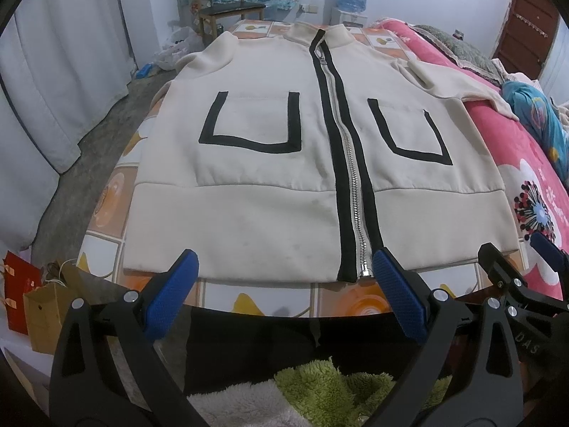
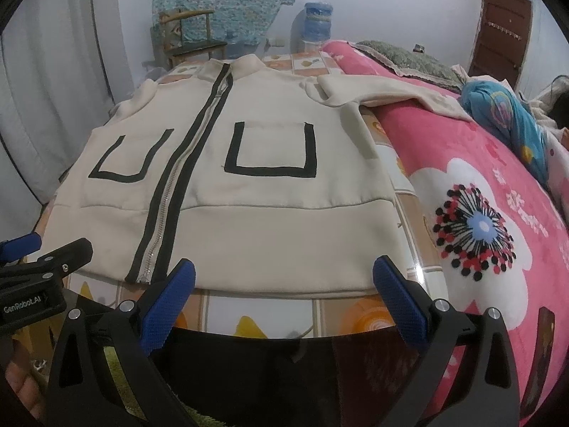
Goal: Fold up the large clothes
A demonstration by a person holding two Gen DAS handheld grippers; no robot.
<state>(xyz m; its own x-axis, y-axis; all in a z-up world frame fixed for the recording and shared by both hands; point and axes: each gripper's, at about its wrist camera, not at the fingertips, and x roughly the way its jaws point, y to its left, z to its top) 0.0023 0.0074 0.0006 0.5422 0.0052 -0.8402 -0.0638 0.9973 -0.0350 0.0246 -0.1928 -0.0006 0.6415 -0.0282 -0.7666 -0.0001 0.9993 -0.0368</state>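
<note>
Cream jacket (image 1: 270, 149) lies flat, zipped, on the tiled table (image 1: 249, 295), bed (image 2: 498, 213) beside it. My left gripper (image 1: 284, 277) and right gripper (image 2: 284, 284) hover at its hem, jaws apart, empty.

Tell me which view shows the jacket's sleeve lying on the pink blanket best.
The right wrist view: the sleeve runs unobstructed from shoulder onto the pink blanket. The left wrist view squeezes it toward the edge, foreshortened.

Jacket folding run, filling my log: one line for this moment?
cream zip jacket flat, unfolded | left gripper open | right gripper open | both at hem
</note>
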